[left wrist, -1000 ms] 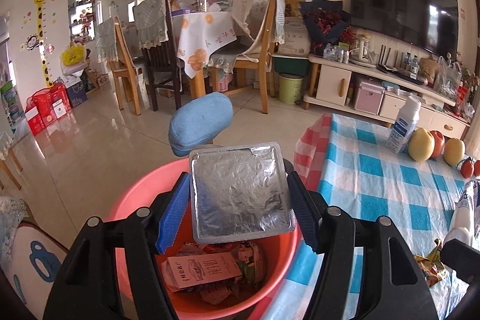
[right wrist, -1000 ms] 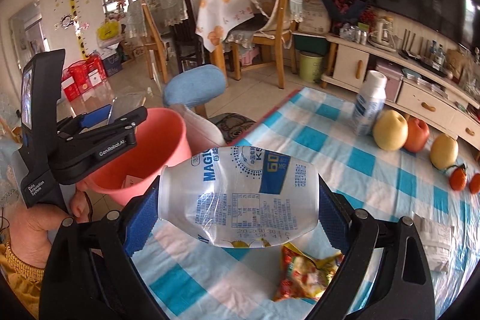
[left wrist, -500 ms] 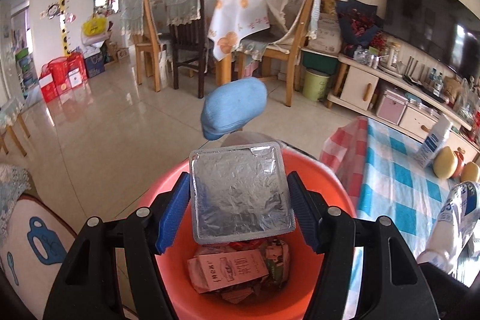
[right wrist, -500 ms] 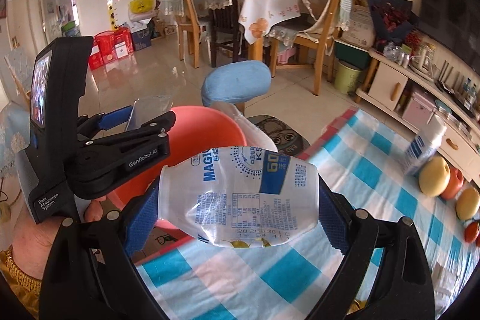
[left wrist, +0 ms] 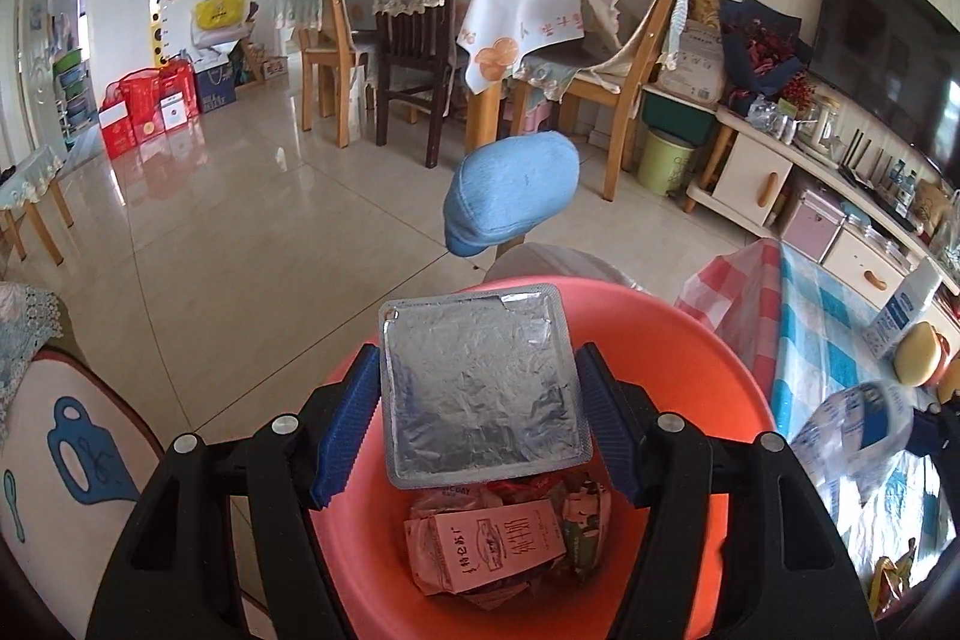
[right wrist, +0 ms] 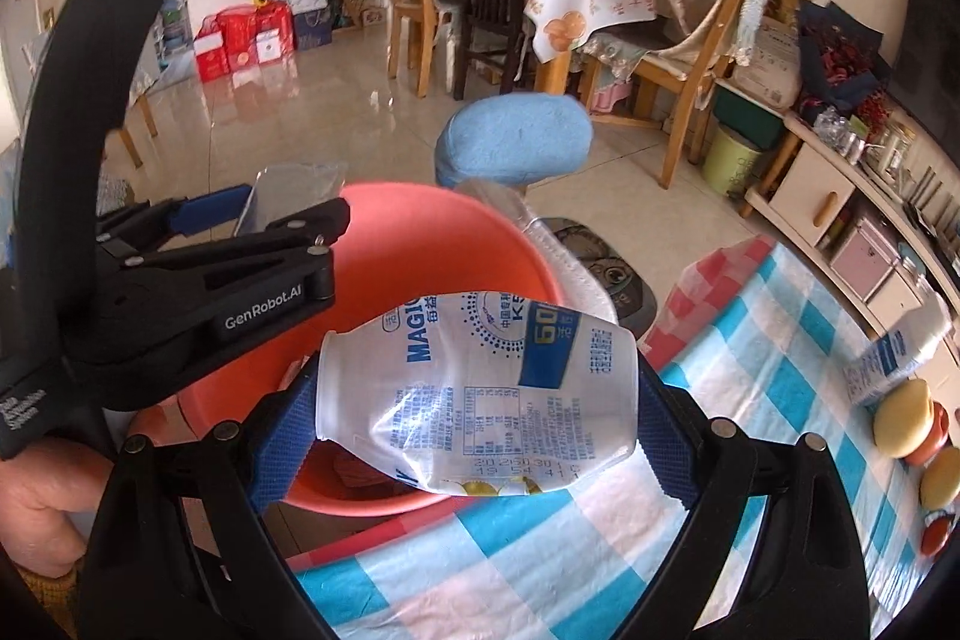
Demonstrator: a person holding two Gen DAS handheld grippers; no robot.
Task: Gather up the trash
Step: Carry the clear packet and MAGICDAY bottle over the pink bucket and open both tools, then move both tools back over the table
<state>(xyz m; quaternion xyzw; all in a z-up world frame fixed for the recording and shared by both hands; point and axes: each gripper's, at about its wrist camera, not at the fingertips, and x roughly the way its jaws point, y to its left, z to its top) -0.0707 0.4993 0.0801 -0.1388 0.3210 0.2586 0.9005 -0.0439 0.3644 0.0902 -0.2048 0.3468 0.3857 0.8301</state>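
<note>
Checked blue-and-white tablecloth (right wrist: 750, 400) fills the 3-to-6 o'clock part of the right wrist view, its red-check edge hanging beside the bin. Salmon-pink plastic bin (left wrist: 690, 340) sits at 6 o'clock in the left wrist view, just off the table edge. Inside it: a pink carton (left wrist: 486, 550) and other wrappers on the bottom. Blue padded stool top (left wrist: 513, 190) stands just past the bin at 12 o'clock.

Left gripper (left wrist: 480, 400) hangs over the bin mouth, clamped partway closed on a square silver foil blister pack (left wrist: 480, 388). Blue pads touch both side edges, foil face toward camera, pack upright. A hand (right wrist: 36, 508) holds this gripper at 8 o'clock in the right view.

Right gripper (right wrist: 477, 400) is closed on a crumpled white plastic bottle (right wrist: 474, 394) with blue print, lying sideways between the pads, neck toward 9 o'clock. Pads press both ends. The bottle sits at the bin's near rim, over the table edge and partly over the bin.

On the table at 3 o'clock: an upright white and blue bottle (right wrist: 900, 358), then yellow and orange fruit (right wrist: 906, 424) beside it.
</note>
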